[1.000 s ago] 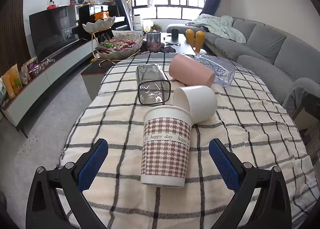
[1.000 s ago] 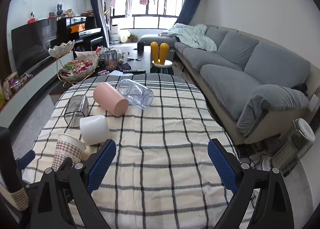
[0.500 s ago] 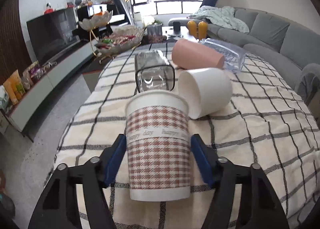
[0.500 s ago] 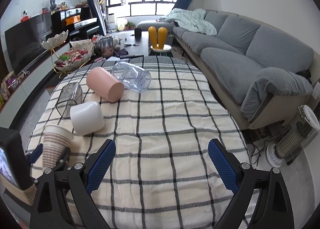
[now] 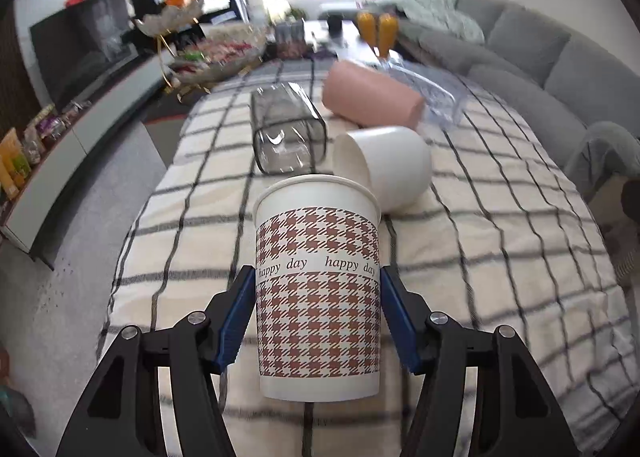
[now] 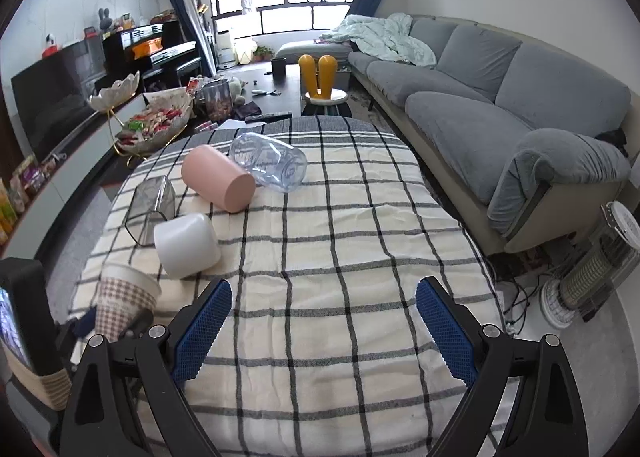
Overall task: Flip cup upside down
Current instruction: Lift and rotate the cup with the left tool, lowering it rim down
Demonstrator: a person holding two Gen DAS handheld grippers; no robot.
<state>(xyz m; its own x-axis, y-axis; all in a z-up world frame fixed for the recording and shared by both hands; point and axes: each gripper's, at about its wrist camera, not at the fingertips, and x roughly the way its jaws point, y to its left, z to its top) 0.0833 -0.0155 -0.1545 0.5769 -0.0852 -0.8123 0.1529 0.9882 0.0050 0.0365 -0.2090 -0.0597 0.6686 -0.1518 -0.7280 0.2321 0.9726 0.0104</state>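
Observation:
A paper cup (image 5: 318,289) with a brown houndstooth pattern and "happy day" print stands upright, mouth up. My left gripper (image 5: 318,317) is shut on the cup, its blue pads (image 5: 240,313) pressed on both sides, holding it just above the checked cloth (image 5: 500,257). The same cup shows at the lower left of the right wrist view (image 6: 124,303), tilted. My right gripper (image 6: 324,329) is open and empty over the middle of the table.
Behind the held cup lie a white cup (image 5: 384,165), a clear square glass (image 5: 286,133), a pink cup (image 5: 372,99) and a clear plastic cup (image 6: 268,163), all on their sides. A grey sofa (image 6: 500,97) runs along the right. A heater (image 6: 592,269) stands on the floor.
My left gripper moved forward around the patterned cup, closed on it and lifted it slightly. My right gripper stayed open and shifted a little.

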